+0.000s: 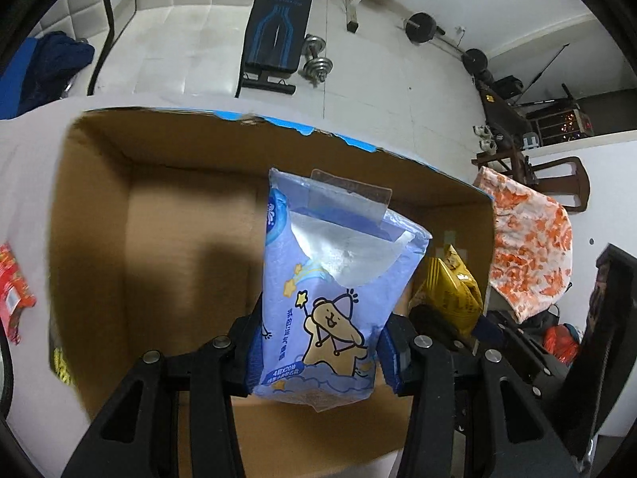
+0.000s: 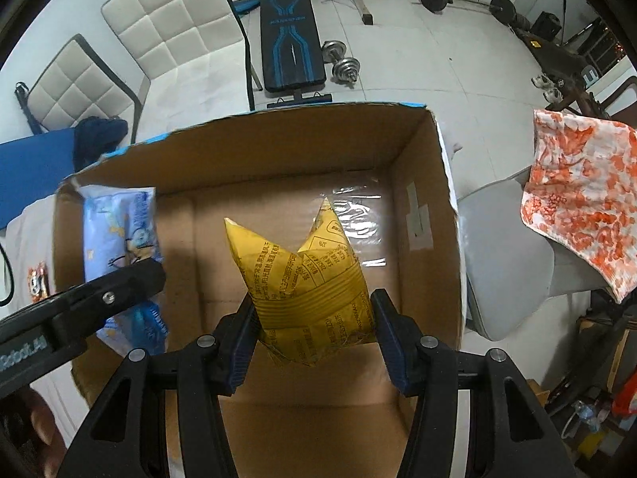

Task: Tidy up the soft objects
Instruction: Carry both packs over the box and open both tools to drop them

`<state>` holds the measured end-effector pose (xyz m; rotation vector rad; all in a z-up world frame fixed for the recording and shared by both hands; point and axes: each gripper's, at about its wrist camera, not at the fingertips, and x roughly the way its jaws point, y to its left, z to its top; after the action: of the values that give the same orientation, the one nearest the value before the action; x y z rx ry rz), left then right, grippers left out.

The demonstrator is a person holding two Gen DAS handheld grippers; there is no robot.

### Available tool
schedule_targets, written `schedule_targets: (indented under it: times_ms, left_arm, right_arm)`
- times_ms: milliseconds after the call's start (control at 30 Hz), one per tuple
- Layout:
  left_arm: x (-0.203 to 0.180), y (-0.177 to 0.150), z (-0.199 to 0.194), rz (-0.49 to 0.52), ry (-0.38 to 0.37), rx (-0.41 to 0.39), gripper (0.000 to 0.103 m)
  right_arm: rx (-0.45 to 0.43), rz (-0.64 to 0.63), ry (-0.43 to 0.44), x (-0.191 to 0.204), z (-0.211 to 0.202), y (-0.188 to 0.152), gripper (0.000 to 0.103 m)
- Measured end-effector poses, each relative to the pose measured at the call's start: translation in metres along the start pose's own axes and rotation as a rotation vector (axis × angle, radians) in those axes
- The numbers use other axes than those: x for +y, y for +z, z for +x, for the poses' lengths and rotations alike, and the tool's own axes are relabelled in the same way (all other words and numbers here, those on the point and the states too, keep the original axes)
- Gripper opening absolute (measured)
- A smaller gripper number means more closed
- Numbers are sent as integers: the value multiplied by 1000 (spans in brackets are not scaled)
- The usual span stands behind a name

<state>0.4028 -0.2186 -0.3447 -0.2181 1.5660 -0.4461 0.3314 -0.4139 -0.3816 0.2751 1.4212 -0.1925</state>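
My left gripper is shut on a light blue tissue pack with a cartoon bear, held over the open cardboard box. My right gripper is shut on a yellow soft packet, held over the same box. The blue pack and the left gripper show at the left of the right wrist view. The yellow packet shows at the right of the left wrist view. The box floor below looks bare.
A red snack packet lies on the white table left of the box. An orange-and-white cloth hangs over a grey chair at the right. A blue garment, padded chairs, a weight bench and dumbbells lie beyond.
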Motion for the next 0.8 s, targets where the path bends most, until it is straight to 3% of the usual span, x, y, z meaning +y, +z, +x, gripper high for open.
schedule_targets:
  times_ms: [367, 467, 533, 600, 800]
  left_arm:
    - [-5, 23, 59, 12, 29, 68, 48]
    - [-9, 23, 64, 36, 48, 76, 57]
    - [-14, 23, 66, 65, 92, 77, 75]
    - [-18, 20, 63, 94, 129, 65, 86]
    - [-19, 10, 46, 121, 165, 12, 98]
  right_arm:
    - [35, -18, -35, -9, 49, 26, 60]
    - [33, -40, -38, -3, 52, 28, 64]
    - [40, -49, -36, -1, 53, 29, 67]
    - [41, -50, -34, 0, 53, 29, 69]
    - [36, -33, -36, -3, 45, 24, 85]
